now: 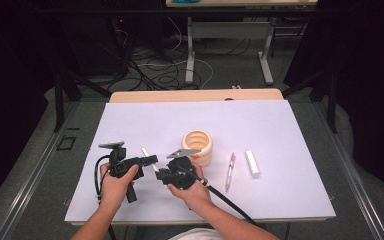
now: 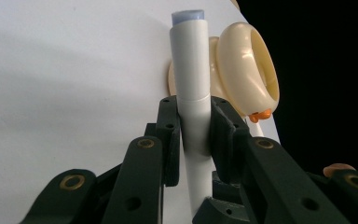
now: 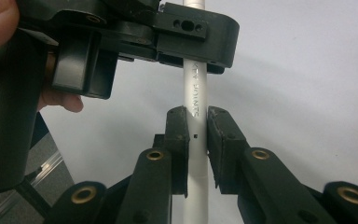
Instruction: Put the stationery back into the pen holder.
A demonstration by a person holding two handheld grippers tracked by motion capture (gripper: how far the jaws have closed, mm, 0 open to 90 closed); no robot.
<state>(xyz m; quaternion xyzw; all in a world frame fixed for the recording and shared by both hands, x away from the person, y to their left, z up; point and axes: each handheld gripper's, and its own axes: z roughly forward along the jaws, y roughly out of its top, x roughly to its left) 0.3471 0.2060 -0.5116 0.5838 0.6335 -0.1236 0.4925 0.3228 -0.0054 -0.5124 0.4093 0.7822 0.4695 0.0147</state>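
Both grippers clamp one white pen [image 2: 191,88]: my left gripper [image 1: 150,160] closes on its barrel just below the blue-grey end, and my right gripper [image 3: 196,135] closes on the same barrel lower down, held above the white table sheet [image 1: 280,130]. A cream ribbed ring holder [image 1: 198,145] stands just beyond. A second pen [image 1: 229,171] and a white cap [image 1: 252,163] lie apart. Printing on the barrel is blurred and unreadable; the left gripper hides the pen's upper length.
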